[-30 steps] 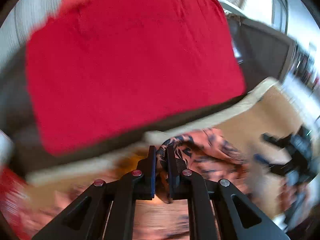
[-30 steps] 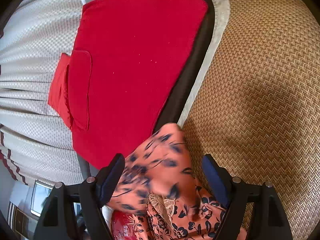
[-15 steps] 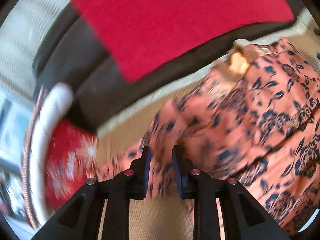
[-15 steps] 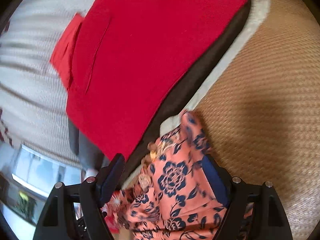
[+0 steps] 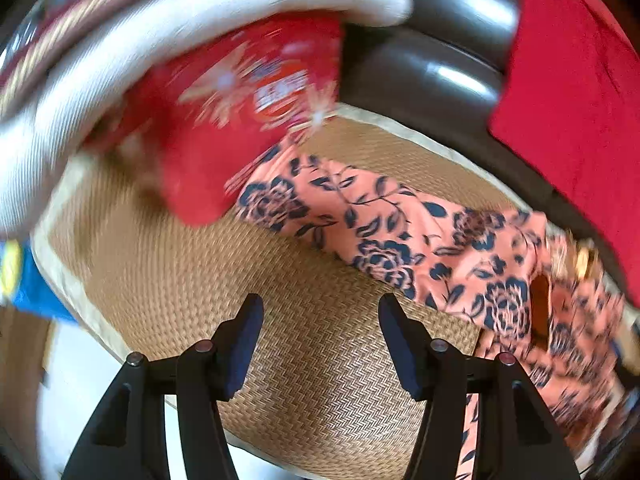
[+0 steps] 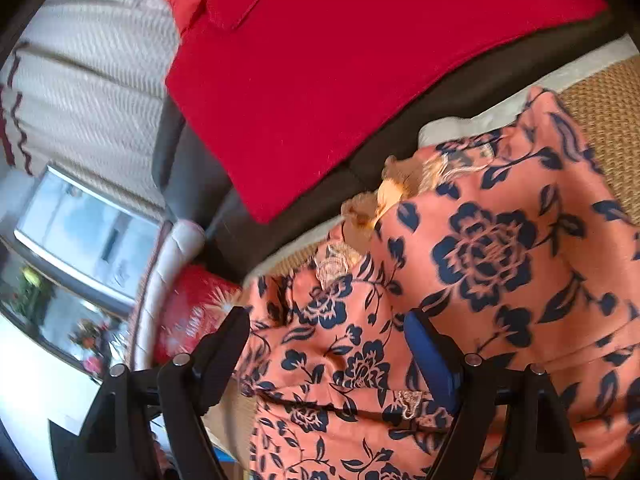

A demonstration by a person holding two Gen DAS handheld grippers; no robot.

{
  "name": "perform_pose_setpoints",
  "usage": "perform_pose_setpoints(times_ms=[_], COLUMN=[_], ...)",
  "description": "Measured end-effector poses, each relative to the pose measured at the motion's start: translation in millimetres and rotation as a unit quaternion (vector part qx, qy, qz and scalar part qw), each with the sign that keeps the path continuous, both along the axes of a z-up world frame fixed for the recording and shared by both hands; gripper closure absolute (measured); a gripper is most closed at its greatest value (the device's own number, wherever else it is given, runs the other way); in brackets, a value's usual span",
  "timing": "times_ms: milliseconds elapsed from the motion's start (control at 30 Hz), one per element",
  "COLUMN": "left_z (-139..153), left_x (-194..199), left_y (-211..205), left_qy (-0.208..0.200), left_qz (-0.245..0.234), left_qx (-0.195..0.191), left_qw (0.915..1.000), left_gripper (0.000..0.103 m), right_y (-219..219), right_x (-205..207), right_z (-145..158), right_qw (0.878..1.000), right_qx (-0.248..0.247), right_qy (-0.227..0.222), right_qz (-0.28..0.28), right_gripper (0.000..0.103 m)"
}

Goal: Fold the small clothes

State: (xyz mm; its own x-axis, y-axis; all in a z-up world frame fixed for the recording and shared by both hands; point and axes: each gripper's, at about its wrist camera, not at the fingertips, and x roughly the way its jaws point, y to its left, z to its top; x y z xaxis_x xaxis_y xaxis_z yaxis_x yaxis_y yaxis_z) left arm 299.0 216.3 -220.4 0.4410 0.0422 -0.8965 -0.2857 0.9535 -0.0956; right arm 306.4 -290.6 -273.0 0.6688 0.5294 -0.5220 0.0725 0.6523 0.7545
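The floral garment [image 5: 400, 236] lies spread on the woven mat [image 5: 280, 320]. The left claw [image 5: 320, 344] is opening, empty above bare mat; the right claw [image 6: 328, 344] gapes over the cloth, ungripped. Spreading looks done; next comes pinching an edge to fold.

Floral garment [image 6: 480, 280]: smooth cloth, slight sheen. Mat [image 5: 312, 360] beneath: coarse woven herringbone fibre, matt. Sofa back [image 5: 440, 60], upper right of frame: dark, glossy, leather-like. Red throw [image 6: 340, 60]: soft matt cloth. Fingers [image 5: 240, 340]: matt black plastic.
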Motion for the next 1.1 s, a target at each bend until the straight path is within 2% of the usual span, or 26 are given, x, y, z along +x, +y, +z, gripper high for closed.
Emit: perform_pose_setpoints(times_ms=[67, 133, 267, 433, 533, 633, 700, 767, 867, 967, 1100], left_z=[-10.0, -17.4, -34.6, -45.1, -58.0, -70.0, -77.9, -85.3, -89.0, -85.1, -55.8], left_x=[2.7, 7.9, 26.7, 54.9, 69.1, 80.1, 85.5, 90.7, 94.6, 98.6, 103.8], left_y=[12.7, 22.0, 40.8, 48.0, 52.3, 56.2, 57.9, 59.0, 59.9, 58.4, 42.0], left_qy=[0.000, 0.000, -0.007, -0.021, -0.015, -0.010, -0.009, -0.005, -0.015, -0.025, -0.065], left_qz=[0.025, 0.051, 0.103, 0.128, 0.140, 0.150, 0.156, 0.162, 0.166, 0.168, 0.141], left_qx=[-0.039, -0.061, -0.113, -0.120, -0.133, -0.145, -0.153, -0.157, -0.147, -0.132, -0.096], left_qw=[0.9990, 0.9968, 0.9882, 0.9843, 0.9811, 0.9780, 0.9757, 0.9743, 0.9749, 0.9766, 0.9832], left_gripper=[0.042, 0.042, 0.042, 0.049, 0.059, 0.062, 0.069, 0.083, 0.096, 0.099, 0.100], right_y=[8.3, 12.4, 16.0, 18.5, 20.5, 22.2, 23.6, 25.4, 31.3, 41.7, 54.0], right_x=[3.0, 4.9, 6.4, 8.4, 10.4, 12.1, 13.3, 14.7, 17.3, 20.6, 25.6], right_z=[-4.2, -7.7, -7.1, -4.8, -4.4, -4.8, -5.9, -7.6, -9.8, -11.5, -14.4], right_qw=[1.000, 1.000, 1.000, 1.000, 0.999, 0.999, 0.999, 0.999, 0.998, 0.997, 0.996], right_qx=[-0.008, -0.008, -0.013, -0.021, -0.026, -0.032, -0.036, -0.041, -0.050, -0.063, -0.078], right_qy=[0.005, 0.010, 0.011, 0.016, 0.017, 0.018, 0.019, 0.022, 0.025, 0.024, 0.028], right_qz=[0.003, 0.001, -0.002, 0.001, 0.004, 0.005, 0.006, 0.008, 0.018, 0.032, 0.044], right_gripper=[0.021, 0.021, 0.021, 0.021, 0.021, 0.021, 0.021, 0.021, 0.021, 0.021, 0.021])
